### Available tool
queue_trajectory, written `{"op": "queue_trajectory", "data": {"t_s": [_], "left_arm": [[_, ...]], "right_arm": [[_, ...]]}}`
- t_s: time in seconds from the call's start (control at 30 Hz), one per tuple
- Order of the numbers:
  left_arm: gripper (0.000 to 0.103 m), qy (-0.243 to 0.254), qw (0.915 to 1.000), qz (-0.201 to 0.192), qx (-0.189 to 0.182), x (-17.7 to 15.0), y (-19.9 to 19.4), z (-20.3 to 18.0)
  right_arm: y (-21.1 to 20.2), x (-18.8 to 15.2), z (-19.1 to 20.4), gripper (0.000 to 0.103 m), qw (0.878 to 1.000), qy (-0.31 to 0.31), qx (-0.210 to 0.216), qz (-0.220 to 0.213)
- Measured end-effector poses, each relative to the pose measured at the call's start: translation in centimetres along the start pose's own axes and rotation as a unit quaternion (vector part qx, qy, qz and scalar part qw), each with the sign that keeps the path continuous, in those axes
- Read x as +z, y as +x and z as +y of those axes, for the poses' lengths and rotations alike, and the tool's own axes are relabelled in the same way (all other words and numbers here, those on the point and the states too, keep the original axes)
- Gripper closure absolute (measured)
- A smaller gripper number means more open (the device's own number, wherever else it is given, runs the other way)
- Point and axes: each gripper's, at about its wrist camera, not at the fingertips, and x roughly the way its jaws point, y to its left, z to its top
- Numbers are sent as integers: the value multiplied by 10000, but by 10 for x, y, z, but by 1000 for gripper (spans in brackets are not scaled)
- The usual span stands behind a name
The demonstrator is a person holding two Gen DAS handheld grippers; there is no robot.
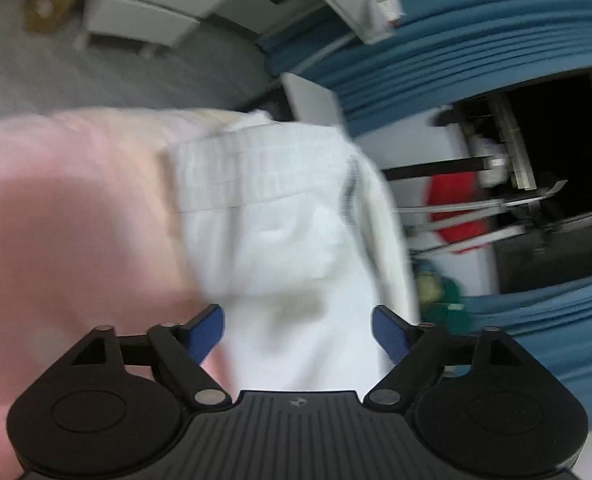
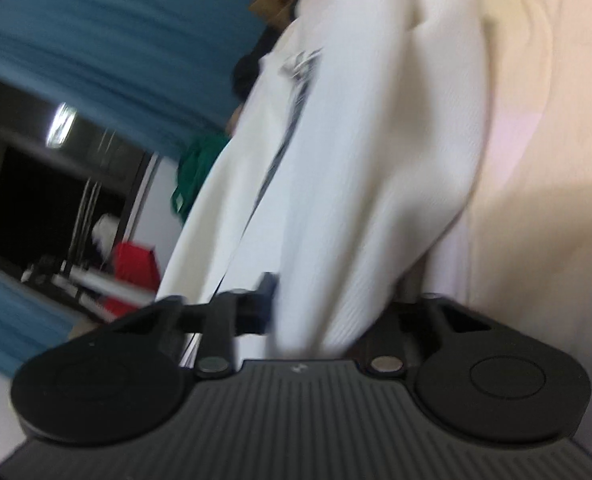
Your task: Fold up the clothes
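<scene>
A: Where's the white garment [image 1: 296, 216]?
B: On the pink bedding [image 1: 64, 216], blue curtains [image 1: 475, 52] and a white drawer unit [image 1: 144, 12] beyond. The left gripper [image 1: 297, 330] gapes wide above it.
A: The right gripper [image 2: 335, 300]?
B: Cloth bunches between its fingers; grip unclear.

No legible text or labels.

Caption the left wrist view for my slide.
Open left gripper poised over a white garment lying on a pink sheet.
</scene>
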Motion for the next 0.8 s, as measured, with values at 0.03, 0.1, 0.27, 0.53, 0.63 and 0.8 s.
{"op": "queue_trajectory", "data": {"t_s": [0.03,0.1,0.27,0.53,0.63,0.8], "left_arm": [[15,39,9997,-15,238,-2,1,2],[17,-224,9989,40,417,-3,11,16],[19,126,9990,-304,-291,13,30,11],[88,394,9971,-630,-168,31,62,-8],[90,496,9949,-772,-415,42,40,-21],[91,639,9930,-794,-596,52,-8,-37]], "right_arm": [[3,1,-1,84,10000,16,-14,-89],[8,3,0,85,9995,-68,-34,-292],[17,5,-3,85,9973,-239,20,-693],[9,17,6,89,9979,-275,-100,-576],[-8,20,16,89,9977,-355,-169,-560],[-52,18,31,89,9979,-423,-169,-461]]}}
